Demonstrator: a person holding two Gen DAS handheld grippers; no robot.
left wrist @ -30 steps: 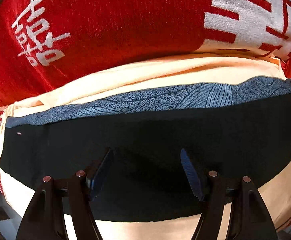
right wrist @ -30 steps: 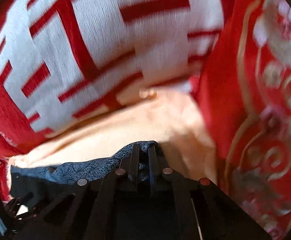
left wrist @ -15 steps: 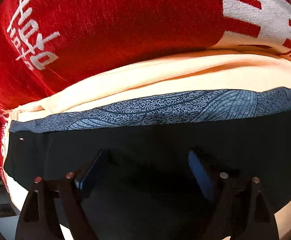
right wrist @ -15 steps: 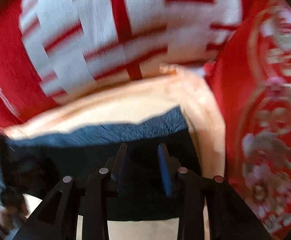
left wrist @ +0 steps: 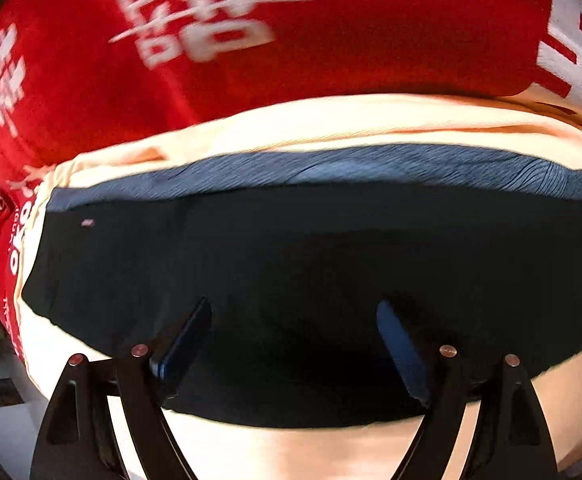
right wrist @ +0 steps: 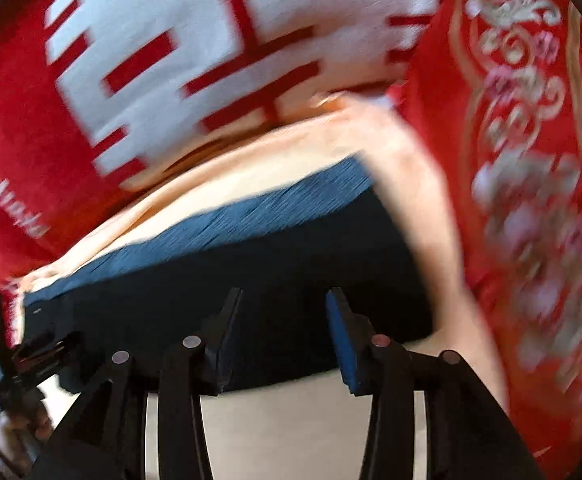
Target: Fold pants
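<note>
Left gripper point(left wrist: 295, 336): black fingers with blue pads, spread wide, nothing between them, poised over the folded black pants point(left wrist: 291, 264). Right gripper point(right wrist: 283, 332): jaws opening, nothing pinched, above the same garment near its right end. Pants: flat dark rectangle directly ahead of both grippers, with a blue-grey patterned band point(left wrist: 331, 166) along the far edge. Beneath them, a pale peach cloth point(left wrist: 323, 124) shows beyond and nearer than the pants. Farther out, a red blanket with white characters point(left wrist: 331, 40). Right of the right gripper, a red fabric with floral embroidery point(right wrist: 531, 200), blurred, perhaps a cushion.
</note>
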